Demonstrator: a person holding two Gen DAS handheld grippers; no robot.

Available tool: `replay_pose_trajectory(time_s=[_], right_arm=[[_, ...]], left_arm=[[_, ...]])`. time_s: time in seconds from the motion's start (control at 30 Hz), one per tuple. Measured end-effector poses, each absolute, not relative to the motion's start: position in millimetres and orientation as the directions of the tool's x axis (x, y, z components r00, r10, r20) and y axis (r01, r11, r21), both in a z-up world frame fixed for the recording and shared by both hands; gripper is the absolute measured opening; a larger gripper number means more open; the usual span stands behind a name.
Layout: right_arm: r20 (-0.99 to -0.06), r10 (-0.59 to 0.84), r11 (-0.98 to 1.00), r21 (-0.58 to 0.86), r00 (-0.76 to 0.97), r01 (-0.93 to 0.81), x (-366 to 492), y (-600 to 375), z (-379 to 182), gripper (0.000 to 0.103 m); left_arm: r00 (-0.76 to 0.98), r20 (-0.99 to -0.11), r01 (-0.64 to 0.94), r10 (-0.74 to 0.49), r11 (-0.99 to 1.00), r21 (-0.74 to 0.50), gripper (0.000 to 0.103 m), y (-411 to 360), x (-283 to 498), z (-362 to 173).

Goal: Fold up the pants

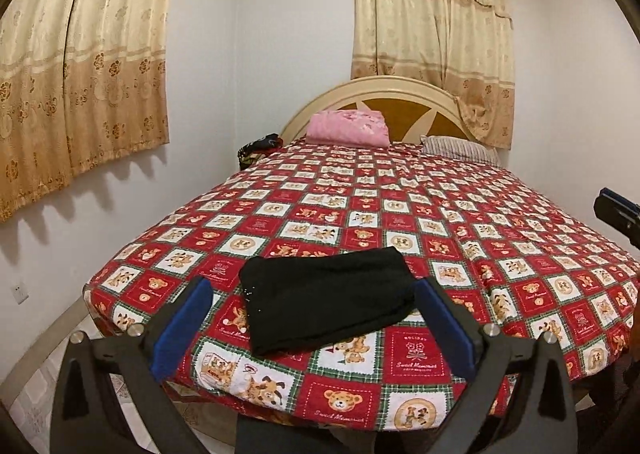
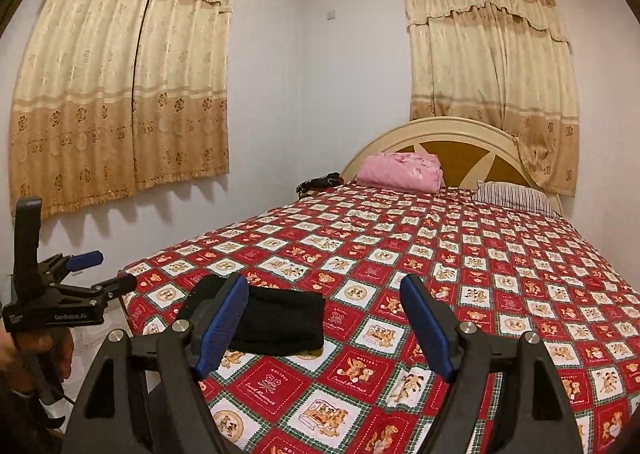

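Holding your left gripper (image 1: pixel 316 318) above the near corner of the bed (image 1: pixel 520 238), you had its jaws spread wide with nothing between the blue pads (image 1: pixel 444 318). The black pants (image 1: pixel 324 302) lay ahead of it as a compact folded bundle on the teddy-bear sheet, close to the bed's near left edge. They looked soft, light and limp, likely to sag and unfold if lifted by one layer, so a pinch through all layers at a folded edge seemed safest. Your right gripper (image 2: pixel 324 330) was also released and empty, off to the pants' right.
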State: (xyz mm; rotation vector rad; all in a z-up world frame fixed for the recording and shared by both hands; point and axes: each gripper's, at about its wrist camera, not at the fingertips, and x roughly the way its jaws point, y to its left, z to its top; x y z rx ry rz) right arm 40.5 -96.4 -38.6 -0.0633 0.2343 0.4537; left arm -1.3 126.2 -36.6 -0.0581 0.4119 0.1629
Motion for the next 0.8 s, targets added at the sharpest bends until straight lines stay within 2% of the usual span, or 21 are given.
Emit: replay_pose_trajectory(time_s=[0.5,0.8], right_arm=[[-0.22,0.421,0.893,-0.069,0.88,-0.445,30,-85,-43,0.079],[-0.225,0.426,0.892,-0.059,0.876,-0.448,30,-85,-43,0.08]], left_arm=[[0.905,-0.396,-0.176,0.154,0.984,-0.021,0.103,126,-8,-32],[0.904,-0.4,-0.175,0.154,0.984,-0.018,0.103,126,-8,-31]])
